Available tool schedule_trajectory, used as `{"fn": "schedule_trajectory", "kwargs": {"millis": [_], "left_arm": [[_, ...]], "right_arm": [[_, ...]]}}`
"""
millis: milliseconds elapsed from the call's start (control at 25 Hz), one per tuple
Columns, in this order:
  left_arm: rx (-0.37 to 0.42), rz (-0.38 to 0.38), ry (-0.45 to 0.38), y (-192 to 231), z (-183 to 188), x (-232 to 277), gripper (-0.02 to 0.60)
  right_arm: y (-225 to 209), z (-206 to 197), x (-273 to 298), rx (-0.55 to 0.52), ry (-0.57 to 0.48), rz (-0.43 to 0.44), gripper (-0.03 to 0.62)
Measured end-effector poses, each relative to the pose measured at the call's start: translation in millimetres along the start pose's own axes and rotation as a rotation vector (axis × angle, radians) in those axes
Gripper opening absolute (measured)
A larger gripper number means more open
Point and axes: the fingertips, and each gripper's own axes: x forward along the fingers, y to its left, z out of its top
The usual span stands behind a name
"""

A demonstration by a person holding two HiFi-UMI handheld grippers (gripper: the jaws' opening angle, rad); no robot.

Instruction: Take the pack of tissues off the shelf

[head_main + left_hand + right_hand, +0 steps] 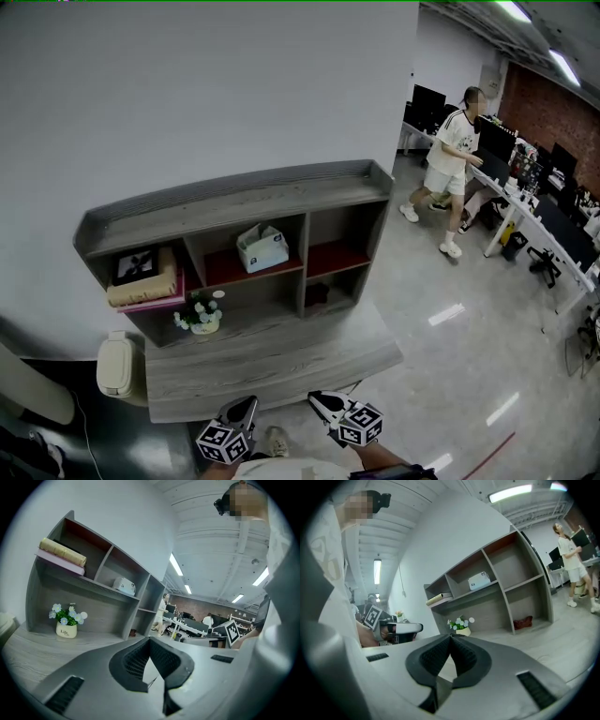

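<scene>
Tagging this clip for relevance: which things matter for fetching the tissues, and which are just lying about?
Job: pack of tissues, shelf, left tongs, right tongs.
Lying about: stack of books, flower pot, white bin, dark red object.

- I see the shelf [234, 202] in grey wood grain, dark red inside its upper compartments.
- Pack of tissues [262, 248]: white, faint bluish print.
- Flowers [200, 317] at its 7 o'clock: white and blue, cream pot.

The white pack of tissues [262, 247] sits tilted in the shelf's [234, 202] middle upper compartment.
</scene>
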Motion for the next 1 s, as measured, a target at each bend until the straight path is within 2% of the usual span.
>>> {"fn": "schedule_trajectory", "kwargs": {"millis": [600,1000], "left_arm": [[0.005,-0.041,-0.015,63,43,57,0.011],[0.01,-0.074,-0.022,103,61,67,0.011]], "right_arm": [[-48,42,66,-0.021,-0.011,-0.043,0.005],[-59,55,103,-0.022,-0.026,-0.093,0.005]]}}
